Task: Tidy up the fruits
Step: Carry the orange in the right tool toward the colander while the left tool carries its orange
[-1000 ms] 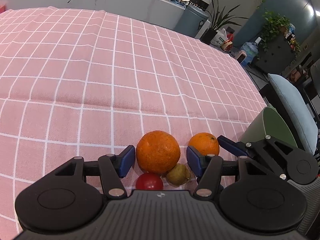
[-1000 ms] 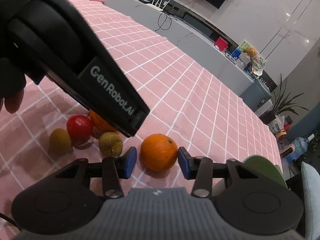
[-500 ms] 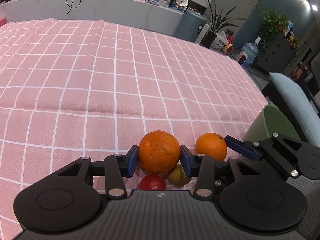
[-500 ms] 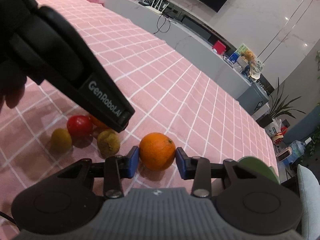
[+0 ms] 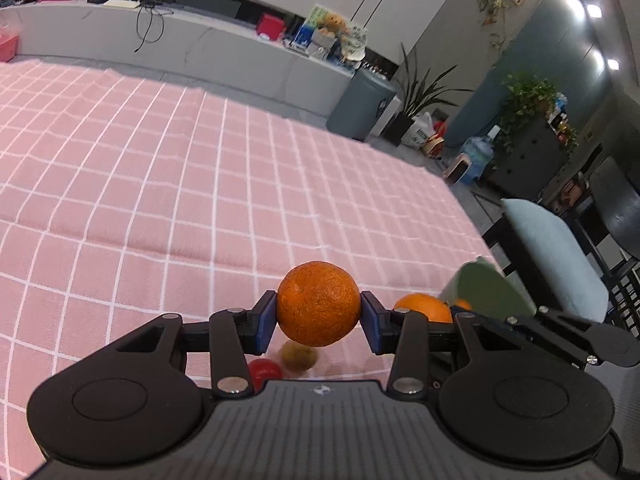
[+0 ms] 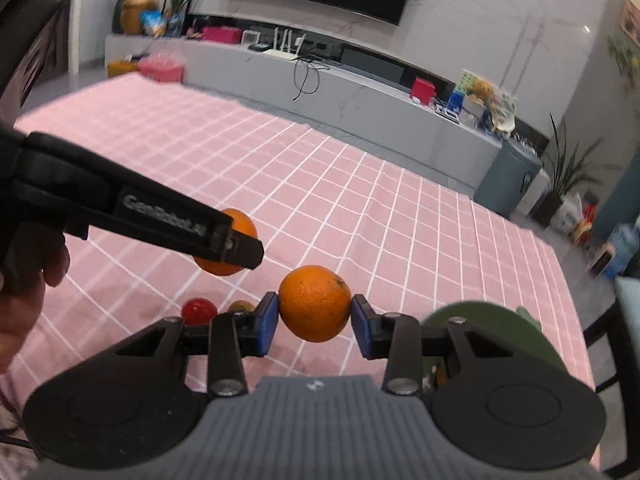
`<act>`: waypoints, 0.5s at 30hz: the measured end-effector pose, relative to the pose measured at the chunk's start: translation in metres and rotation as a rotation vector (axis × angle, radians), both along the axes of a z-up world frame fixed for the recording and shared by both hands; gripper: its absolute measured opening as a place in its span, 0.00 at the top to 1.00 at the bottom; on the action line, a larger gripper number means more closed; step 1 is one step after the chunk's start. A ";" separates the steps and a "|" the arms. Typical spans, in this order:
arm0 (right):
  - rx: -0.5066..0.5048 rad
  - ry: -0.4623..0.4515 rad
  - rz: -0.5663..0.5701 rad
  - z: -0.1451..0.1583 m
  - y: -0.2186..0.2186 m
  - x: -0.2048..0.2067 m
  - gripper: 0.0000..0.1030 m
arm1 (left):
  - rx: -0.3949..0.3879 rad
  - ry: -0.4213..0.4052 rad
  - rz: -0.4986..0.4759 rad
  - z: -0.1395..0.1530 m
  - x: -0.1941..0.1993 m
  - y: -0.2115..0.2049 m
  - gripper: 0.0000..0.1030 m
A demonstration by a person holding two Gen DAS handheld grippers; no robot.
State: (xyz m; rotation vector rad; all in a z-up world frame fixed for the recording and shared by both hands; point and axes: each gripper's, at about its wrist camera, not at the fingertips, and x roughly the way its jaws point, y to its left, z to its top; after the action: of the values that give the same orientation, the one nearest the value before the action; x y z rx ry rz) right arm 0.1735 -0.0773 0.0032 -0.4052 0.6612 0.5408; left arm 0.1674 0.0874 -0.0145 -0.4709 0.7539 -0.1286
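Currently both claws clenched: left claw point(image 5: 319, 324) on a rough-skinned orange point(image 5: 319, 304), right claw point(image 6: 314, 320) on a smoother orange point(image 6: 315, 303), both clear of the worktop point(image 5: 160, 208). Tomato point(image 5: 265, 369) and kiwi point(image 5: 298, 355) lie below. Judgement: hold the squeeze steady, carry level toward green bowl point(image 6: 492, 328).

Pink checked tablecloth point(image 5: 168, 184) under tomato point(image 6: 199, 310), kiwi point(image 5: 298, 356)
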 end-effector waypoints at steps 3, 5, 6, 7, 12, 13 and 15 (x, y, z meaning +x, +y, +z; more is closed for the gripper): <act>0.042 0.008 -0.024 0.013 -0.013 -0.006 0.65 | -0.004 -0.011 -0.016 0.013 -0.002 -0.009 0.52; 0.066 0.009 -0.037 0.021 -0.023 -0.010 0.65 | -0.001 -0.015 -0.030 0.019 -0.004 -0.017 0.52; 0.078 0.012 -0.045 0.024 -0.028 -0.009 0.65 | -0.002 -0.018 -0.042 0.023 -0.004 -0.021 0.52; 0.089 0.015 -0.054 0.028 -0.033 -0.012 0.65 | -0.003 -0.023 -0.056 0.026 -0.005 -0.026 0.52; 0.119 0.018 -0.107 0.041 -0.063 -0.013 0.65 | 0.008 -0.027 -0.135 0.039 0.003 -0.055 0.52; 0.122 0.017 -0.120 0.043 -0.070 -0.014 0.65 | 0.008 -0.024 -0.148 0.040 0.005 -0.060 0.52; 0.128 0.018 -0.145 0.045 -0.088 -0.014 0.65 | 0.013 -0.025 -0.182 0.043 0.009 -0.074 0.52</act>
State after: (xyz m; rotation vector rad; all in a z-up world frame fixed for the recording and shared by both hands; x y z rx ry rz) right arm 0.1591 -0.1650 0.0481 -0.2303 0.6637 0.4464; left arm 0.1764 0.0133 0.0284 -0.3874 0.7721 -0.2991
